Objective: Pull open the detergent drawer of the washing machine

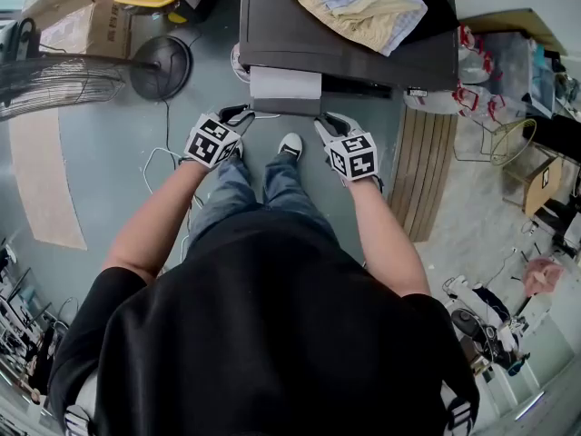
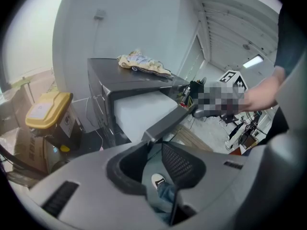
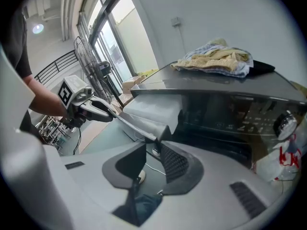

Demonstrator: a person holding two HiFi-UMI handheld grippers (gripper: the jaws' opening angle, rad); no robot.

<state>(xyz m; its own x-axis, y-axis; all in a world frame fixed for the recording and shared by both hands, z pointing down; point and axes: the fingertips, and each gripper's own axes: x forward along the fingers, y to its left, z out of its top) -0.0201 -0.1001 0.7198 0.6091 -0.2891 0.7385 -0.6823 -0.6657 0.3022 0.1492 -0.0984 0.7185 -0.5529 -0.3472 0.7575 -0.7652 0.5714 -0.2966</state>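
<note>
Dark grey plastic front panel (image 2: 169, 120), backed by a pale, white-looking tray: the detergent drawer (image 1: 285, 84). It is located at the upper left of the washing machine (image 1: 272, 25) front and already stands well out of its slot toward the person. Handling, as judged: a light, rigid, hollow moulding that slides on a straight track. Its smooth faces are likely to be slippery, and a skewed pull may be expected to bind it, so an even draw at both ends is advised. Grip points: the 2 ends of the front panel. The left gripper (image 1: 238, 116) is closed partway onto the panel's left end, and the right gripper (image 1: 325, 122) likewise onto its right end. In each gripper view the panel's corner is seen pinched between the 2 ribbed pads. Writing: none can be read on drawer or panel. Marks on the control panel (image 3: 249, 110) are too blurred, and the label on the yellow-lidded bin (image 2: 47, 110) is illegible. Black-and-white square markers are carried on the gripper cubes. A crumpled cloth (image 1: 359, 3) is laid on the machine's top.
</note>
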